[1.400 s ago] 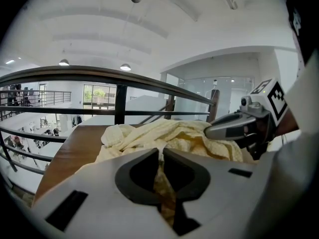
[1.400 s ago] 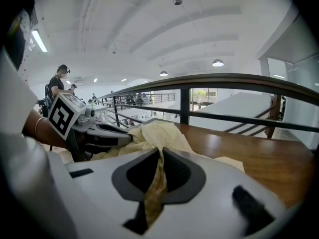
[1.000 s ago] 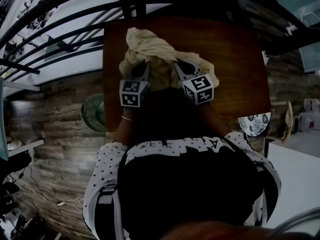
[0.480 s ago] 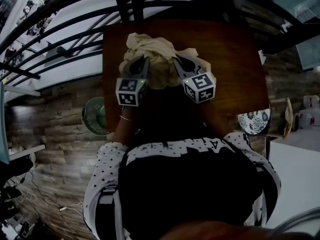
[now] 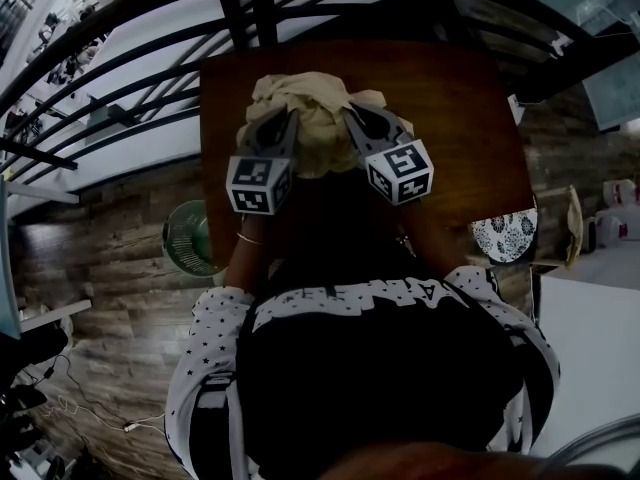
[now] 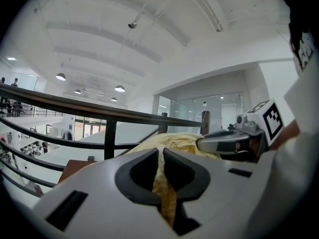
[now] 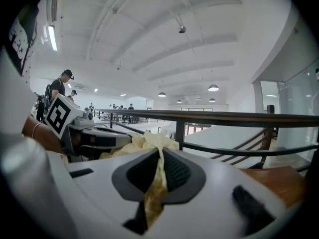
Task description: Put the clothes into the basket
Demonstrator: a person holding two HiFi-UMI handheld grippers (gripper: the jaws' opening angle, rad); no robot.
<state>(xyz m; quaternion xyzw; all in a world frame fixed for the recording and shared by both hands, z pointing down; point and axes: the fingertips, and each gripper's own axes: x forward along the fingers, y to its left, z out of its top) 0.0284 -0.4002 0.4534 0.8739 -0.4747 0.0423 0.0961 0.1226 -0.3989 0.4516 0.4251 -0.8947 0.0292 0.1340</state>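
A crumpled pale yellow garment [image 5: 312,118] hangs bunched between both grippers above the brown wooden table [image 5: 460,138]. My left gripper [image 5: 280,118] is shut on the cloth's left side; in the left gripper view the yellow fabric [image 6: 164,193] is pinched in the slit between the jaws. My right gripper [image 5: 358,120] is shut on the cloth's right side, with a fold of fabric [image 7: 157,183] squeezed between its jaws. Each gripper sees the other one beside the cloth bundle. A green basket [image 5: 190,233] stands on the floor left of the table, partly hidden by the person's arm.
A black metal railing [image 5: 250,8] runs along the far side of the table. A patterned round plate-like thing [image 5: 505,238] lies at the table's right near corner. The person's body in a dark top fills the lower half of the head view.
Both grippers have risen with the garment, so the bundle sits higher and looks more gathered over the table. Jaws stay closed on the cloth.
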